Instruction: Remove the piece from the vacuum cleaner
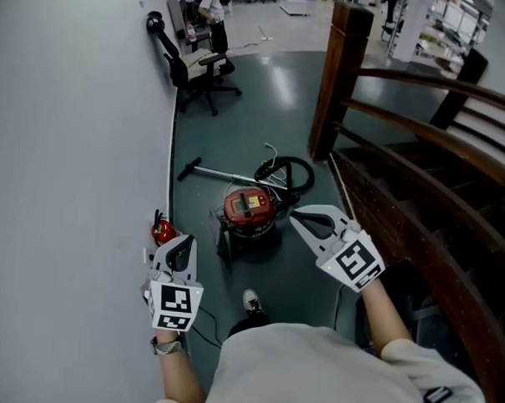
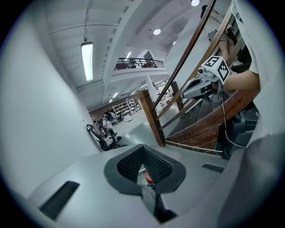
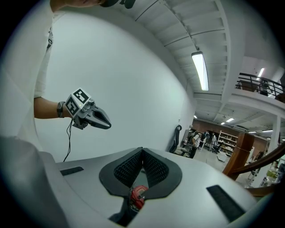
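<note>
A white wall (image 1: 71, 147) bounds the scene at left, with an office chair (image 1: 200, 73) standing near it farther back. The left gripper (image 1: 177, 247) is held in the air near the wall, jaws together and empty. The red vacuum cleaner (image 1: 250, 209) stands on the dark floor (image 1: 265, 97) ahead, between the two grippers and apart from both; its metal tube (image 1: 224, 174) lies on the floor behind it, pointing toward the wall, and its black hose (image 1: 296, 169) is looped alongside. The right gripper (image 1: 303, 220) is held just right of the cleaner, jaws together, nothing between them. A wooden staircase railing (image 1: 423, 129) runs along the right.

No readable text — vacuum label (image 1: 254, 202) seemingly blurred
</note>
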The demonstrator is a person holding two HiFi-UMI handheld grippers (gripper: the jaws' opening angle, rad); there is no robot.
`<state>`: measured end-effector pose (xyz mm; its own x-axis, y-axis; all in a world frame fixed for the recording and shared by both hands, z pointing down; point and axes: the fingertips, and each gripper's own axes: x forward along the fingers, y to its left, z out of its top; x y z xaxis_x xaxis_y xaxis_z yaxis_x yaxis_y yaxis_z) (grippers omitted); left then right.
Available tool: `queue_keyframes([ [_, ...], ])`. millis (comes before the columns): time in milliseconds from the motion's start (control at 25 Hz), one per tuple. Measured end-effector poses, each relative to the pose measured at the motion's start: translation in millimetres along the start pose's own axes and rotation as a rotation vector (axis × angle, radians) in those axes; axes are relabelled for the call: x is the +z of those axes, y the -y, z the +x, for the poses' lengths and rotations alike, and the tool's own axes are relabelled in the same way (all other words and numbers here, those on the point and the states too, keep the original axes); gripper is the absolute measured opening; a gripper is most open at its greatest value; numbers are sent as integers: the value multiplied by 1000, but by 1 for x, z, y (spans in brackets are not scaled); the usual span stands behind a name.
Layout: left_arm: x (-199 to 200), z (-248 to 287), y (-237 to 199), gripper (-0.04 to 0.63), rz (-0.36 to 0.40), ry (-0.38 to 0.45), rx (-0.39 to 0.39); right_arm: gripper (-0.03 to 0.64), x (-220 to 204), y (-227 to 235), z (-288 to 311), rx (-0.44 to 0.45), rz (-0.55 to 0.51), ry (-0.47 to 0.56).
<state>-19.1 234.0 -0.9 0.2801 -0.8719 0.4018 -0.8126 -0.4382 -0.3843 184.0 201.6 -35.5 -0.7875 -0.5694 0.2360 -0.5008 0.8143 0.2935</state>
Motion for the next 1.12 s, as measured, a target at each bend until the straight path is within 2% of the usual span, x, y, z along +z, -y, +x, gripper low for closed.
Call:
queue_keyframes([
  [280,-8,24,-27,0,-10,-6,-21,29,-5,14,37,-6,-23,-53],
  [560,-24,46,-46,0,-21,-20,-45,29,-12,22,69,-5,19,-95],
  [720,-34,56,-59,0,-25,-26,-62,29,-11,27,84,-36,9,-102],
  [1120,-52,84,-83,-1,-15,-35,-118,29,-8,26,120,-46,22,-85],
])
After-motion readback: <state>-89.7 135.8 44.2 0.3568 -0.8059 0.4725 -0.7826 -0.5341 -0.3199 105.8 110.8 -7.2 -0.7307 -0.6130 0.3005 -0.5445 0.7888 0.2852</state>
